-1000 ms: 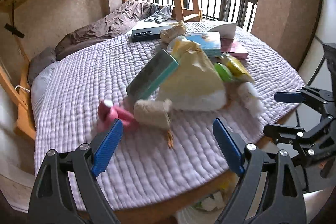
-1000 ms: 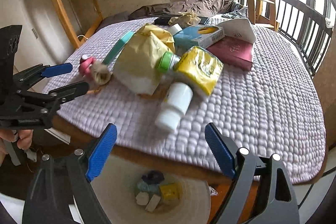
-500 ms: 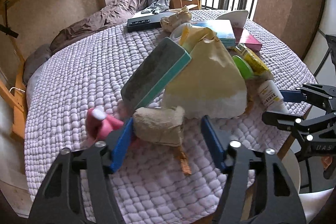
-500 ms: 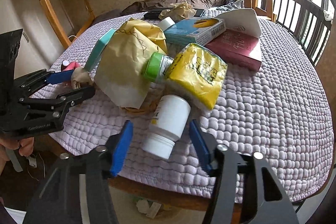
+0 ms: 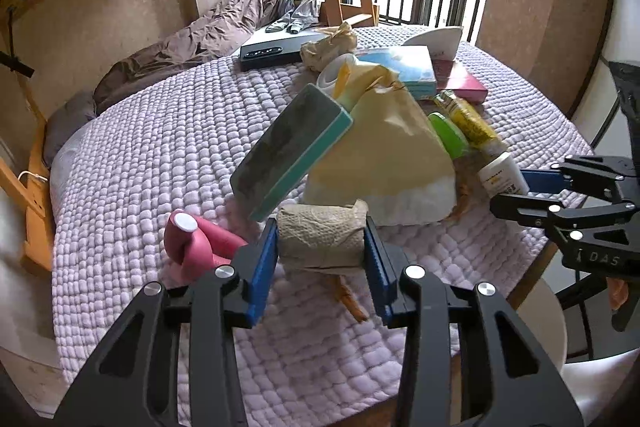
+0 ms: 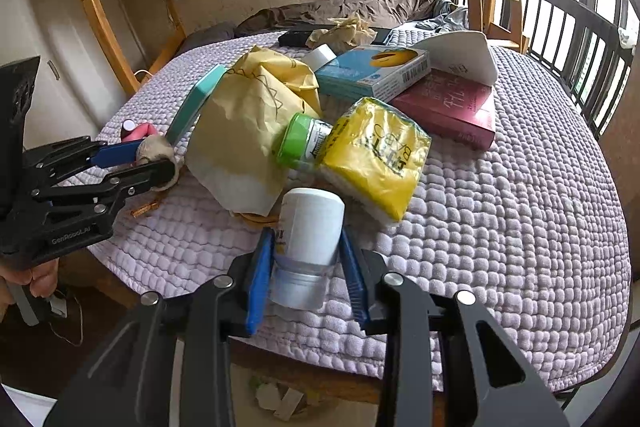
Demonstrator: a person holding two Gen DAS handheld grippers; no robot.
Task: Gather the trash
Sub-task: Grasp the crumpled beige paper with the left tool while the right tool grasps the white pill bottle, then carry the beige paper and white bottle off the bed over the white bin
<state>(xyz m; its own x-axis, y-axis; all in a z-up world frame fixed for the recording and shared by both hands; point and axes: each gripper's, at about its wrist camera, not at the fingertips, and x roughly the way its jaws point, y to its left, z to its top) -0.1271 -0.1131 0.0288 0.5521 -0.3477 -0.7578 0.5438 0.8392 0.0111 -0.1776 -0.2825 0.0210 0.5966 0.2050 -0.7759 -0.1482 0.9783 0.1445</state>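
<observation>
- Two pairs of tongs each pinch one piece of trash at the near edge of the lilac quilted bed cover [image 6: 520, 227], so neither hand has to reach further.
- The left tongs [image 5: 322, 251] press their blue pads on both ends of the crumpled brown paper roll [image 5: 322, 241]; its long axis runs 9 to 3 o'clock, straight across the gap between the pads, and it sits at 12 o'clock from the tongs.
- The right tongs [image 6: 306, 263] clamp the white plastic pill bottle [image 6: 308, 247] on its sides; its long axis runs 12 to 6 o'clock, along the tongs, cap end nearest the camera.
- The roll appears to touch the tilted teal-edged box [image 5: 292, 155] at 11 o'clock and the yellow paper bag [image 5: 384, 155] at 1 o'clock, so lifting it may disturb them.
- A white bin [image 5: 540, 311] shows beside the bed edge at 4 o'clock in the left view; scraps lie below the edge at 6 o'clock in the right view, so both loads likely go back and down.
</observation>
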